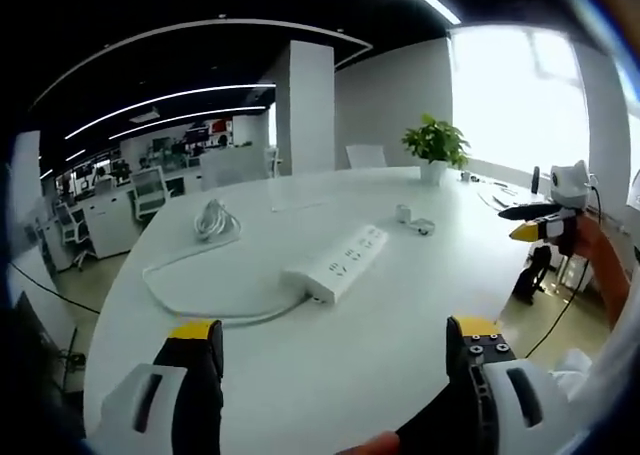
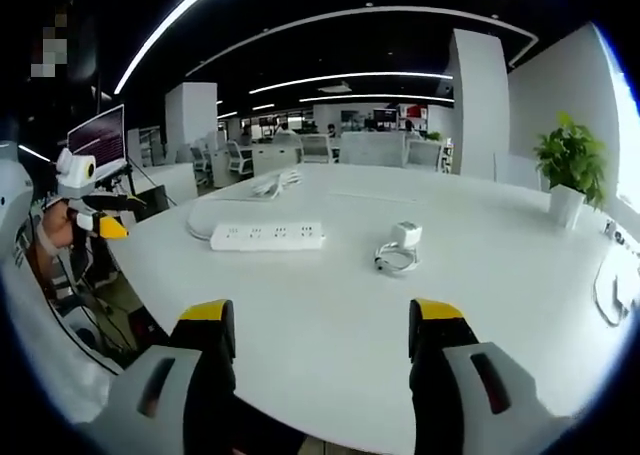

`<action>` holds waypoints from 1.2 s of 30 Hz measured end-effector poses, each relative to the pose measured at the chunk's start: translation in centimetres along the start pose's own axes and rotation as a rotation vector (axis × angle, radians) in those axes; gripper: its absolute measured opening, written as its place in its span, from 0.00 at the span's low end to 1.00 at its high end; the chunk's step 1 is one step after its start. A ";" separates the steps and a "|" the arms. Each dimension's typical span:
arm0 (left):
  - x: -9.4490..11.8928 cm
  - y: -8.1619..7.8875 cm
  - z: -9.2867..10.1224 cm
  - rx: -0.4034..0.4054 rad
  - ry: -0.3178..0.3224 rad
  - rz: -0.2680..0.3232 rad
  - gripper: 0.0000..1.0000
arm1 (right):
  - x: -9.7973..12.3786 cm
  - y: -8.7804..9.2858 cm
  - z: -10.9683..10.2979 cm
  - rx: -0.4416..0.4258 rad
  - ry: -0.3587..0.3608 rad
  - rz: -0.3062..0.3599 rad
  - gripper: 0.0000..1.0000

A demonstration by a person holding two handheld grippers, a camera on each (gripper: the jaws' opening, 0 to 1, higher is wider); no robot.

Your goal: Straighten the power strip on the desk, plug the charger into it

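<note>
A white power strip (image 1: 340, 260) lies slantwise on the round white table (image 1: 330, 355), its white cord (image 1: 190, 295) looping off to a coiled bundle (image 1: 213, 218). In the right gripper view the strip (image 2: 268, 236) lies level, with the white charger (image 2: 404, 236) and its coiled cable (image 2: 392, 260) to its right. The same charger (image 1: 404, 213) sits beyond the strip in the left gripper view. My left gripper (image 1: 335, 340) is open, well short of the strip. My right gripper (image 2: 325, 325) is open over bare table, and it also appears at the right edge (image 1: 535, 223).
A potted plant (image 1: 436, 143) stands at the table's far side near bright windows. White cables (image 2: 620, 285) lie at the right of the table. Office desks and chairs (image 1: 150, 190) fill the room behind. The other gripper (image 2: 100, 215) and a sleeve sit at the left.
</note>
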State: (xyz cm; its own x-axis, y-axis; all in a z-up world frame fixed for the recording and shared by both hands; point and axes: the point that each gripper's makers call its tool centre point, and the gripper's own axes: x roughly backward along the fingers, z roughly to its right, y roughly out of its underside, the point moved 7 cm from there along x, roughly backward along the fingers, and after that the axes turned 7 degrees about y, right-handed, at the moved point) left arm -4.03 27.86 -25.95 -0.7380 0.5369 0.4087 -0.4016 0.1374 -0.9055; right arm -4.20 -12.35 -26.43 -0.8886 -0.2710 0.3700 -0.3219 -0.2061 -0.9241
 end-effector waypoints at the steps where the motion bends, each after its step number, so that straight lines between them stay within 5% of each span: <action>1: 0.1 0.0 -0.1 0.003 -0.004 0.001 0.95 | 0.0 0.4 0.1 0.032 0.015 -0.030 0.73; 25: -0.6 0.5 0.1 -0.011 0.006 -0.027 0.96 | 0.0 0.9 0.8 -0.040 0.017 -0.024 0.70; 36: -0.5 0.9 0.4 -0.011 0.031 -0.016 0.92 | 0.0 -0.3 1.2 -0.024 0.030 0.009 0.70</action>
State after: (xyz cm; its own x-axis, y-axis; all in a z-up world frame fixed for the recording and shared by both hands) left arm -4.26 27.37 -26.87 -0.7145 0.5601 0.4194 -0.4070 0.1549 -0.9002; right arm -3.70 -13.42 -26.02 -0.9007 -0.2443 0.3592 -0.3216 -0.1810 -0.9294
